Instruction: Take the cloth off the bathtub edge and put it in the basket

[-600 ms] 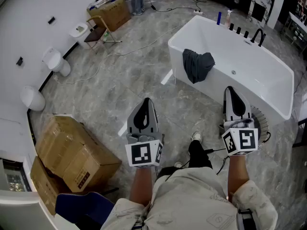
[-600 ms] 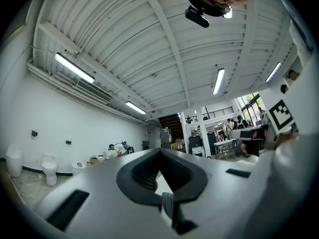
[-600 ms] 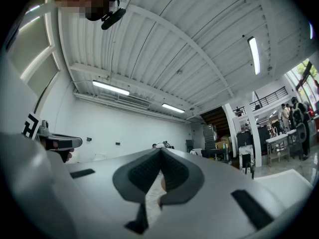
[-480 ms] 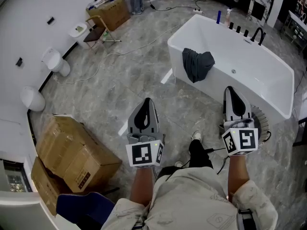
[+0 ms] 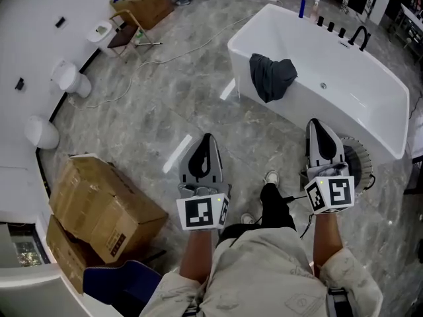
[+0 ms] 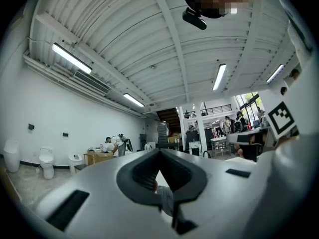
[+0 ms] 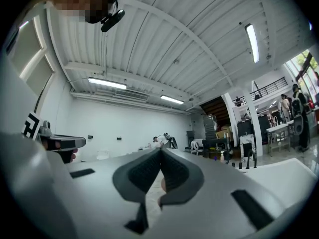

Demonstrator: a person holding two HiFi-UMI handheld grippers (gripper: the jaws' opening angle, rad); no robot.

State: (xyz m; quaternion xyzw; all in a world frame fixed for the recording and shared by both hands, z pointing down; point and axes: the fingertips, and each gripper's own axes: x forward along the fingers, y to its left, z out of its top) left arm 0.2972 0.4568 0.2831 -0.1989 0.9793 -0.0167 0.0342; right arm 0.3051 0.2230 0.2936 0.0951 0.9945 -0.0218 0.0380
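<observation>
**Both grippers clenched and empty, cloth on tub rim**

Left gripper (image 5: 207, 139) and right gripper (image 5: 316, 123) are held level, side by side, in front of the person. In each gripper view the jaw tips meet with nothing clamped between them.

The dark grey crumpled cloth (image 5: 271, 76) is draped over the near rim of the white freestanding bathtub (image 5: 370, 121), part hanging down the outside wall. It is well apart from both grippers.

The round dark ribbed basket (image 5: 359, 158) sits on the grey marble-look floor (image 5: 165, 104) just beside the tub, partly hidden behind the right gripper.

Brown cardboard boxes (image 5: 99, 203) are stacked at the left.
</observation>
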